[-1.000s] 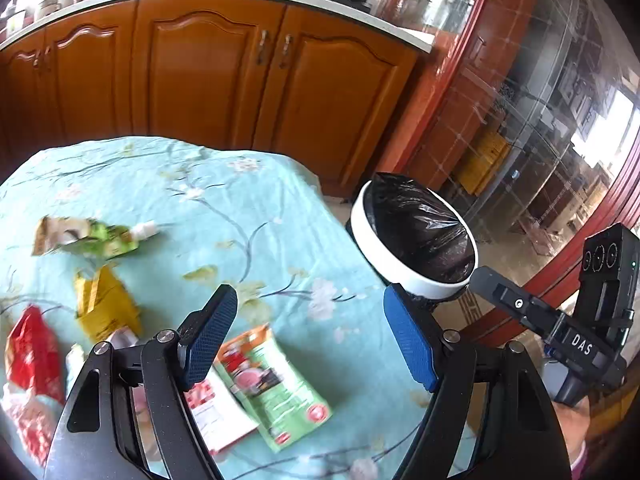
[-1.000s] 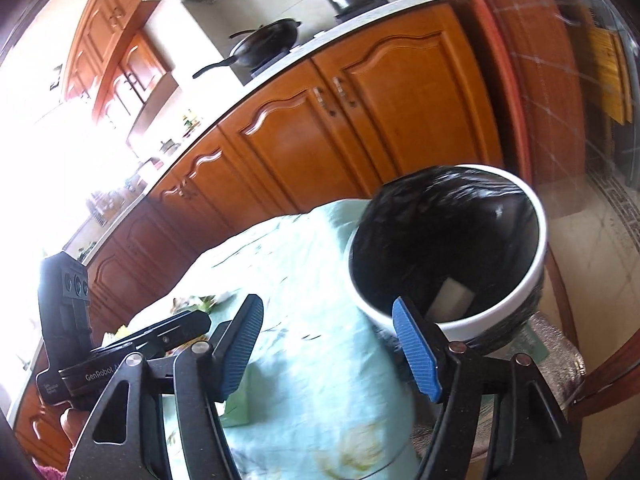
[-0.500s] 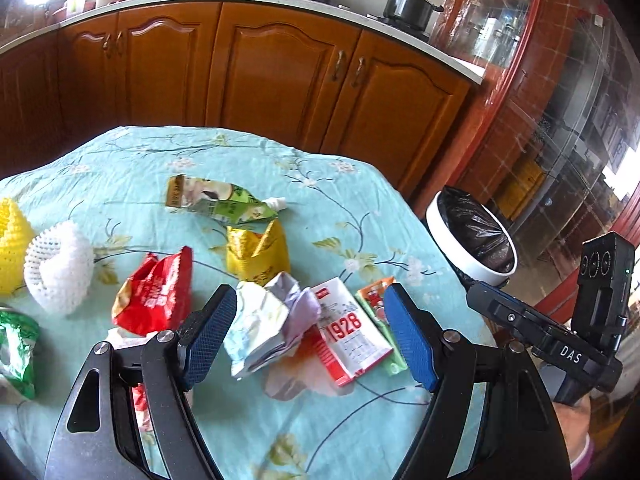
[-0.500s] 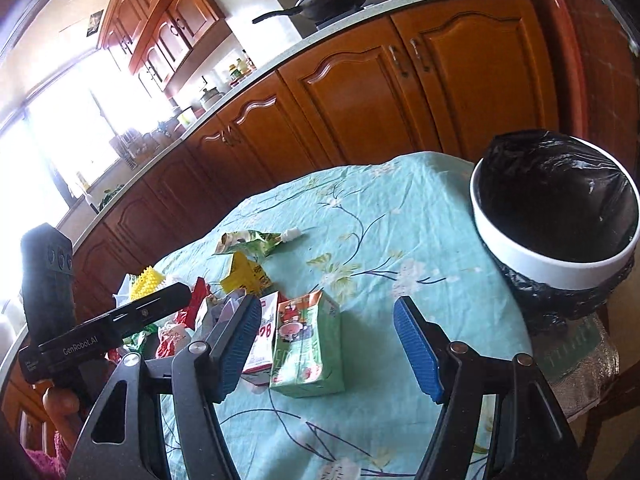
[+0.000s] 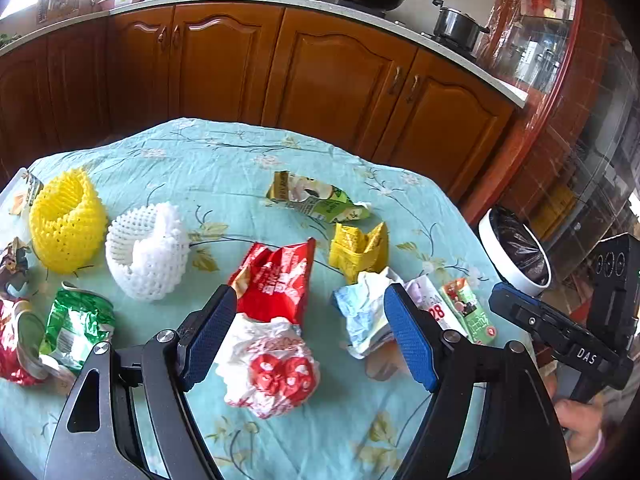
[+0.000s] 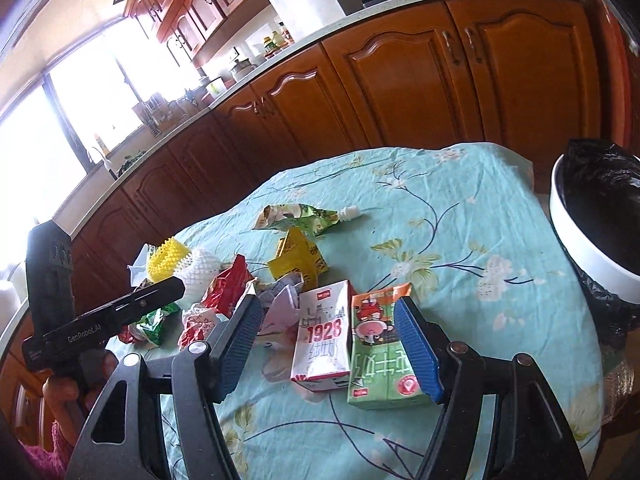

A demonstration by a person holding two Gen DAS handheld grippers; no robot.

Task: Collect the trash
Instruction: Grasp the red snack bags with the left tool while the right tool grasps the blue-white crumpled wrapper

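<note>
While both grippers point(image 5: 308, 336) point(image 6: 328, 344) gape empty over litter, bin point(image 6: 592, 248) sits beyond table edge point(image 6: 536, 200).

White carton point(image 6: 322, 336): "1928". Right claw's point(image 5: 560, 336) black body: "DAS". Left claw's point(image 6: 100, 320) black body: "GenRobot.AI". Other packet print unreadable.

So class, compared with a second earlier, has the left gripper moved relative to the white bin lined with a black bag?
Yes. The left gripper has swung away from the white bin, which sits farther right and smaller, toward the wrappers.
</note>
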